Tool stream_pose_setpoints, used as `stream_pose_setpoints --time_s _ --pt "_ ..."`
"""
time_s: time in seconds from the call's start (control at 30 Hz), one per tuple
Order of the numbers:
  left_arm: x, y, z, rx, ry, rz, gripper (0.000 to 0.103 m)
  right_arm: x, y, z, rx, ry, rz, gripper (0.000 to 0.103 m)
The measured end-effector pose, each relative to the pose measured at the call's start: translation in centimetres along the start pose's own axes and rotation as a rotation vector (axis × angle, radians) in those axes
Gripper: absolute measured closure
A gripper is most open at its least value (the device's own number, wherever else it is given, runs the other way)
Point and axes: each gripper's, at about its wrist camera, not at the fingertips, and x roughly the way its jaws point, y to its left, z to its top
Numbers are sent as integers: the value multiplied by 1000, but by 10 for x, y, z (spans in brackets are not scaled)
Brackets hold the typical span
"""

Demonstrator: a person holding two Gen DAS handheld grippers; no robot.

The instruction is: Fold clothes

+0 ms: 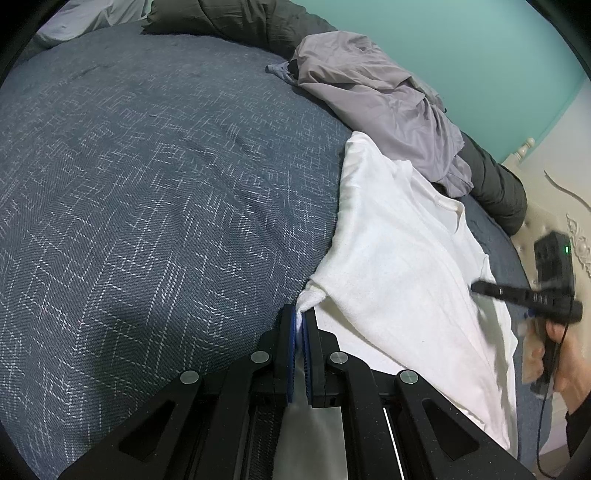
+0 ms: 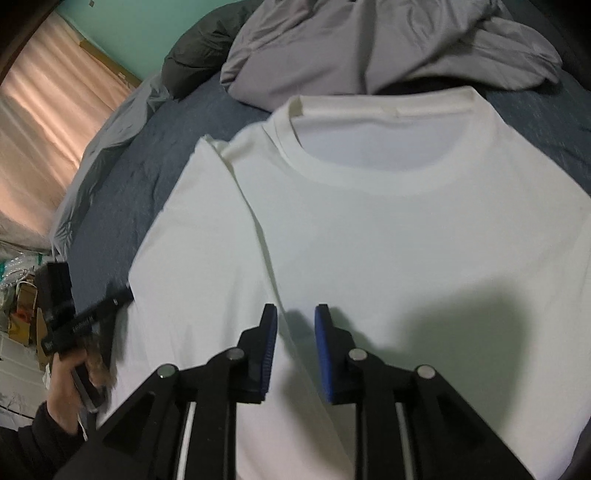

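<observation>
Nearest the viewer, the left claw [image 1: 300,314] was pinched almost fully closed on a bunched corner of the white T-shirt [image 1: 402,251], at the shirt's left edge where it met the bed [image 1: 147,166]. The right claw [image 2: 295,314] hung over the middle of the shirt's chest with its blue pads a little apart and nothing between them; its shadow fell on the cloth just ahead. In the left camera's view that same right claw appeared blurred at the shirt's far edge, held in a person's hand [image 1: 565,365] with a dark sleeve. The T-shirt lay face up and mostly flat on the blue-grey bedspread, its round collar [image 2: 369,184] pointing away, with one sleeve already turned in along a crease on the left side. Just beyond the collar sat a crumpled grey garment [image 2: 388,44], touching or nearly touching the shirt, and behind that a dark bolster or rolled quilt [image 1: 258,22] against the teal wall [image 1: 461,55]. The likely risks: with only one corner gripped, any pull by the left claw could drag the whole shirt sideways and undo the fold; the right claw, closing on flat cloth, might catch both layers or only a shallow pinch that slips; and lifting the shirt forward could snag the grey garment.
</observation>
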Motion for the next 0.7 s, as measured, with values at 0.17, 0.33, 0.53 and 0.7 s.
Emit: stream_pose_setpoints --time_s 0.17,0.33,0.53,0.7 --pt "-1 -2 -1 3 0 8 99 1 6 -11 -34 -9 -3 85" --pt "-1 -2 -1 5 0 10 99 -1 5 -12 -23 -41 -26 102" --pt "0 -2 -1 5 0 9 99 -6 -5 -13 14 -81 -45 102" --pt "0 -2 0 4 0 8 99 -18 -11 -17 55 -114 -42 101"
